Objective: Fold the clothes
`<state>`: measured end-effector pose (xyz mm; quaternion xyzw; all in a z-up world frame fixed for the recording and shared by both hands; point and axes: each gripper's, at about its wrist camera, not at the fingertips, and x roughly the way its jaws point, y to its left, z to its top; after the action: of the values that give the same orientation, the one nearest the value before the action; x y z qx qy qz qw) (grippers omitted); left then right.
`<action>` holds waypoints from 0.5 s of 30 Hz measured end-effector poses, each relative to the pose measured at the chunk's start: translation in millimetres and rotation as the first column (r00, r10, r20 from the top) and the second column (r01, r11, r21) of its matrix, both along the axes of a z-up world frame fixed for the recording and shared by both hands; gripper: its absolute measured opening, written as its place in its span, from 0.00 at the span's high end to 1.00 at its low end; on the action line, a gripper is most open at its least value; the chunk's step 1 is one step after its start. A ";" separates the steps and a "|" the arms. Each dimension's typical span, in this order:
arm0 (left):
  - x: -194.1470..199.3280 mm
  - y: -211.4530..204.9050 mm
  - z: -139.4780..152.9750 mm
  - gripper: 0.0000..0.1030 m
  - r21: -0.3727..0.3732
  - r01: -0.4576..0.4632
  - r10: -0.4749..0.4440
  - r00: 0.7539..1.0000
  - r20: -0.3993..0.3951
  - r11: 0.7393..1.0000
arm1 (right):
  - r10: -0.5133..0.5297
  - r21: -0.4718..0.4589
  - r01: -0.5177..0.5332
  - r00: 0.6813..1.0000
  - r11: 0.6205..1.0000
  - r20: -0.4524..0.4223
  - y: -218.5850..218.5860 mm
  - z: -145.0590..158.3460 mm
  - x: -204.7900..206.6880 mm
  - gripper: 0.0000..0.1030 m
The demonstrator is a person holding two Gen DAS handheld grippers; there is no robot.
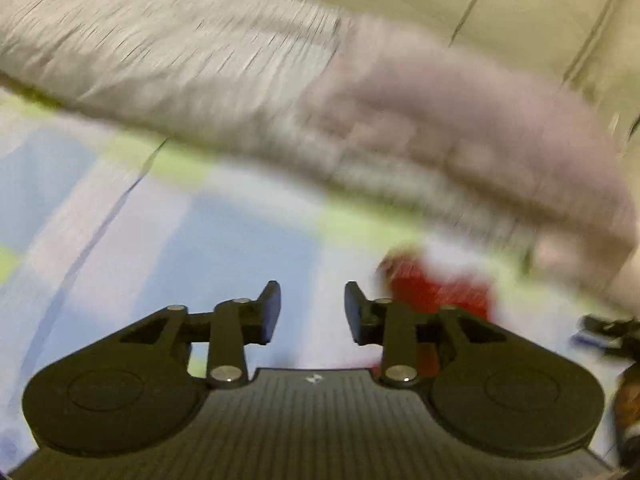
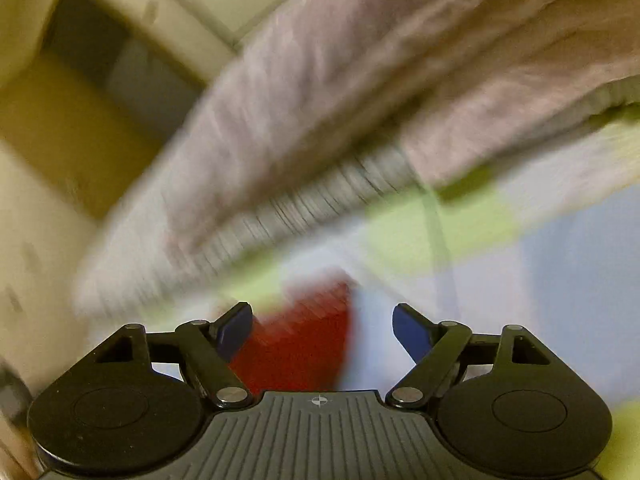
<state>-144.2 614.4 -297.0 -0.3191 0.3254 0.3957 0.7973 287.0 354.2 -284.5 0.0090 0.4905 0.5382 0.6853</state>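
Both views are smeared by motion. A small red garment (image 1: 440,292) lies on the checked bed sheet (image 1: 224,248), just right of my left gripper (image 1: 312,308), whose jaws stand apart with nothing between them. In the right wrist view the same red garment (image 2: 300,344) lies below and between the fingers of my right gripper (image 2: 322,328), which is wide open and not touching it as far as I can tell. A pile of pale pink and grey cloth (image 1: 400,120) stretches across the bed beyond both grippers, seen again as the pink-grey pile (image 2: 360,100).
The sheet (image 2: 560,264) has blue, white and green squares. Beyond the pile are cream wall panels (image 1: 500,0) and a cream shelf opening (image 2: 100,72). Some dark object (image 1: 608,332) shows at the right edge of the left wrist view.
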 end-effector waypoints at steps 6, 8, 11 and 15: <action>-24.3 -26.0 -52.6 0.64 -0.028 0.109 -0.112 0.982 -0.153 0.994 | 0.126 -0.213 -0.102 0.986 0.972 0.106 -75.3 -66.3 -5.1 0.21; -16.0 -28.4 -56.6 0.61 0.005 0.138 -0.136 0.982 -0.132 0.990 | 0.089 -0.150 -0.077 0.993 0.986 0.073 -82.9 -69.3 -2.6 0.22; 9.6 -25.0 -63.4 0.76 0.023 0.197 -0.193 0.972 -0.134 0.980 | 0.092 -0.087 -0.092 0.996 0.992 0.003 -70.5 -69.2 -0.7 0.22; 30.1 -33.8 -66.5 0.96 0.071 0.289 -0.270 0.942 -0.201 0.955 | 0.232 -0.185 -0.203 0.962 0.962 0.148 -42.8 -69.4 -25.2 0.89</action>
<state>-114.1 580.6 -363.4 -0.1907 0.4213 0.3227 0.8258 261.8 311.4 -353.9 -0.1483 0.4725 0.5660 0.6591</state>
